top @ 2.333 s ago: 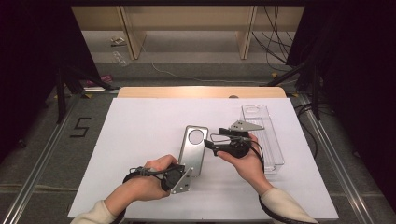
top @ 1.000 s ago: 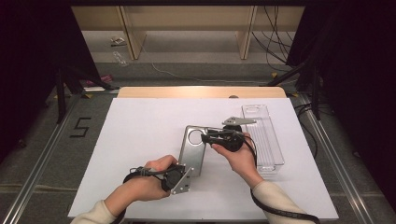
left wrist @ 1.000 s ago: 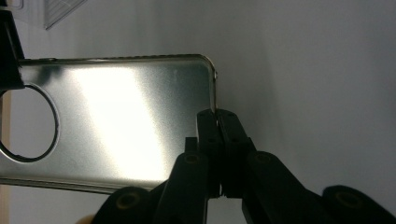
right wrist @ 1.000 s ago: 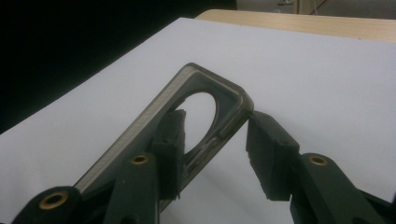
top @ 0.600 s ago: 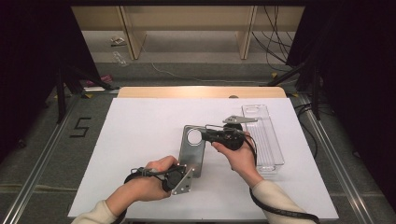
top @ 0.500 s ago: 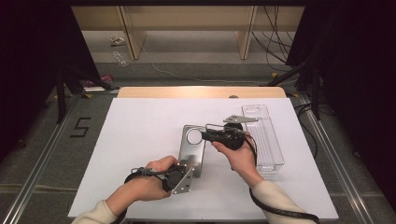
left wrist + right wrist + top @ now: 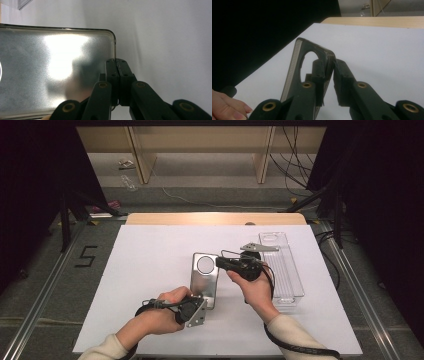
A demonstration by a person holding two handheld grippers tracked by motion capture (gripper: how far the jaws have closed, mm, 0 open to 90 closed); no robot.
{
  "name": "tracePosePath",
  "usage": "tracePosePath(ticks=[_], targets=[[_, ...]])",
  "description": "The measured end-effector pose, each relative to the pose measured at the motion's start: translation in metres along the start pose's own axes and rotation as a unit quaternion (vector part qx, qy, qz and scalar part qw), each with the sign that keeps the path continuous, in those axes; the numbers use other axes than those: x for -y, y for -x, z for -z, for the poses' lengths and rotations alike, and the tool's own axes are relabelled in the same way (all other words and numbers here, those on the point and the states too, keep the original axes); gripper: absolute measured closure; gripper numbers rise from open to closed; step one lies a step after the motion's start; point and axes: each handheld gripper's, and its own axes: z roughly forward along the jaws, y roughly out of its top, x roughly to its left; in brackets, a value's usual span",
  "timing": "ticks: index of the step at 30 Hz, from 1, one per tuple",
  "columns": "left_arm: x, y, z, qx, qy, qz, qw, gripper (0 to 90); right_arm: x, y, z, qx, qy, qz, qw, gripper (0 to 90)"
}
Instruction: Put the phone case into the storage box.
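The flat silver metal tin with a round window near one end lies just right of the middle of the white table top, long axis running from 12 to 6 o'clock, the window at its 12 o'clock end. You have it pinned at both ends, which looks like a way to steady the base while the top is worked off.

Your left gripper sits at the tin's 6 o'clock corner, and in the left gripper view its jaws are clenched tight on the rim of that rounded corner, anchoring it.

Your right gripper comes in from 3 o'clock at the window end. Its jaws have just been closing, and the right gripper view shows the tin's edge between them, the pads pinching the thin lip, that end tipped up off the table.

Just beyond your right hand, at 3 o'clock from the tin, rests a clear plastic oblong tray, apart from the tin and out of the way.
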Motion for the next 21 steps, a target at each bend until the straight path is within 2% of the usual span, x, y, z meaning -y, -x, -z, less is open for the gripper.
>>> tracePosePath(ticks=[8,13,14,18,21], targets=[[0.0023,-0.0009,-0.0019,-0.008,0.004,0.011,0.9999,88.4,0.0001,-0.0028,0.0016,0.005,0.006,-0.002,1.0,85.8],[0.0024,-0.0022,-0.0017,-0.017,0.008,0.013,0.9997,88.3,-0.0007,-0.0014,0.0041,0.005,0.014,-0.016,0.9998,86.0],[0.0025,-0.0005,-0.0026,-0.024,0.021,0.027,0.9991,88.2,-0.0007,-0.0008,0.0046,0.005,0.016,-0.018,0.9997,86.0],[0.0026,-0.002,-0.0009,-0.029,0.025,0.03,0.9988,86.9,-0.0021,0.0,0.0072,0.005,0.023,-0.027,0.9994,86.1],[0.0024,-0.0022,-0.0004,-0.028,0.034,0.037,0.9983,80.7,-0.0039,-0.0014,0.0093,0.021,0.027,-0.011,0.9994,86.1]])
